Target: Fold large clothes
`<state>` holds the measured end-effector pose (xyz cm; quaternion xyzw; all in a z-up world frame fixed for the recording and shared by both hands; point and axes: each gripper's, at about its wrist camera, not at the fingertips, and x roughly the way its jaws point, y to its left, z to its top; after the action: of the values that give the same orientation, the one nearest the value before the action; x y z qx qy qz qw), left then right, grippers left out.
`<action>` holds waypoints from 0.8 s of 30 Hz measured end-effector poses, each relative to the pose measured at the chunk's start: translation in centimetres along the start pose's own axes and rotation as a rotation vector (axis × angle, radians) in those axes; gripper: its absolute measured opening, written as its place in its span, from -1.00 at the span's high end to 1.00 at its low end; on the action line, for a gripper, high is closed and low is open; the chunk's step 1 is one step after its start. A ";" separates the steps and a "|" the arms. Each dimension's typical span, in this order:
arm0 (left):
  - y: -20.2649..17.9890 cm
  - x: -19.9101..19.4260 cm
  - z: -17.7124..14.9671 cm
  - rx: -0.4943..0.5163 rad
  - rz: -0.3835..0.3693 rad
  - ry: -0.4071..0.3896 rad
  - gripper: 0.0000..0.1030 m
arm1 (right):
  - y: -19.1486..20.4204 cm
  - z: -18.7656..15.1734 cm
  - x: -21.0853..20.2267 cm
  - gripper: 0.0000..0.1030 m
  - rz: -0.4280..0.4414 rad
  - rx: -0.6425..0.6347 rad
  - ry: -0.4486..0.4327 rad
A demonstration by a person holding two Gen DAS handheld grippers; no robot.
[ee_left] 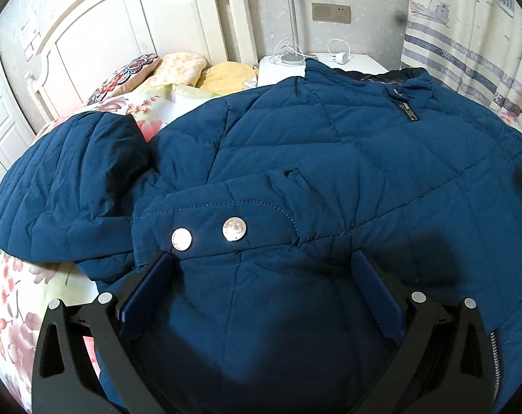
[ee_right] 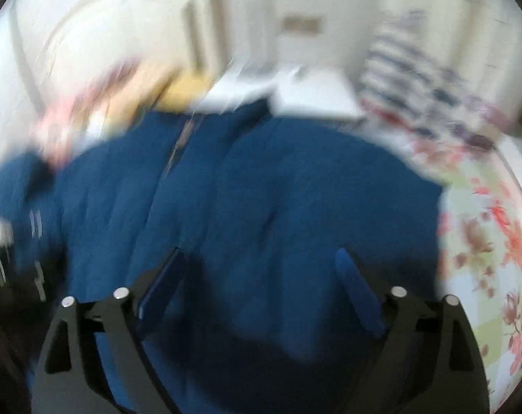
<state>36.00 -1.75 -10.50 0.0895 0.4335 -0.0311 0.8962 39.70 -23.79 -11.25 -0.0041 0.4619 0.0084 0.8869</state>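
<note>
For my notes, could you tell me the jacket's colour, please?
Dark blue jacket, clearest in the left wrist view.

Matt quilted cloth jacket [ee_left: 330, 158], shiny metal snaps [ee_left: 234, 228]

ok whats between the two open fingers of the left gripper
Only the blue jacket: quilted fabric fills the gap in the left gripper, with two silver snaps just beyond the fingertips. The left wrist view shows it.

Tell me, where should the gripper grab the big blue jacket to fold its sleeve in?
Probably the cuff end of the sleeve on the blue jacket, coming from the outer side over the floral bedsheet. That end lies loose and bunched beside the body, so fingers can pinch it. The left gripper hangs open over the snap tab.
</note>
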 end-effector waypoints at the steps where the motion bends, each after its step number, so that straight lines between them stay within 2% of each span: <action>1: 0.0 0.0 0.0 -0.001 -0.002 -0.001 -0.91 | 0.6 -0.6 0.4 -0.81 -0.050 -0.037 -0.011; 4: 0.1 0.0 0.0 -0.003 -0.006 -0.001 -0.91 | 0.6 -0.5 -0.7 -0.78 -0.089 0.044 0.014; 5: 0.1 0.0 0.0 -0.004 -0.007 -0.001 -0.91 | 0.8 -0.6 -2.2 -0.79 -0.091 0.075 -0.012; 6: 0.2 0.0 0.0 -0.006 -0.008 -0.002 -0.91 | 1.4 -1.1 -3.9 -0.80 -0.067 0.087 -0.076; 8: 0.6 -0.3 0.0 -0.026 -0.031 -0.015 -0.91 | 3.0 -2.2 -5.1 -0.89 -0.048 0.031 -0.117; 9: 1.5 -1.0 -0.1 -0.072 -0.084 -0.053 -0.91 | 4.5 -3.1 -4.5 -0.90 -0.064 -0.039 -0.080; 11: 4.3 -2.9 -0.5 -0.189 -0.201 -0.140 -0.91 | 5.3 -4.3 -2.3 -0.94 -0.089 -0.093 -0.023; 13: 9.7 -5.7 -1.3 -0.408 -0.295 -0.259 -0.91 | 3.6 -4.6 -1.6 -0.95 -0.021 -0.011 -0.040; 16: 19.1 -8.1 -3.7 -0.752 -0.378 -0.380 -0.91 | 2.9 -4.5 -1.7 -0.95 -0.019 0.006 -0.044; 17: 21.5 -8.4 -4.5 -0.834 -0.384 -0.398 -0.91 | 3.3 -4.6 -1.8 -0.95 -0.027 0.001 -0.048; 18: 25.1 -8.5 -5.6 -0.947 -0.370 -0.410 -0.91 | 3.3 -4.7 -1.9 -0.95 -0.032 -0.003 -0.052; 19: 27.9 -8.4 -6.4 -1.016 -0.341 -0.407 -0.91 | 3.2 -4.7 -2.0 -0.95 -0.032 -0.003 -0.056; 23: 36.5 -6.3 -8.5 -1.189 -0.180 -0.350 -0.91 | 3.0 -4.8 -2.0 -0.95 -0.020 0.007 -0.063; 24: 37.8 -5.6 -8.7 -1.214 -0.172 -0.335 -0.88 | 3.0 -4.7 -2.0 -0.95 -0.021 0.006 -0.062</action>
<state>30.86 36.84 -6.36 -0.4760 0.2334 0.1348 0.8371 34.61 -20.88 -12.32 -0.0061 0.4340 -0.0022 0.9009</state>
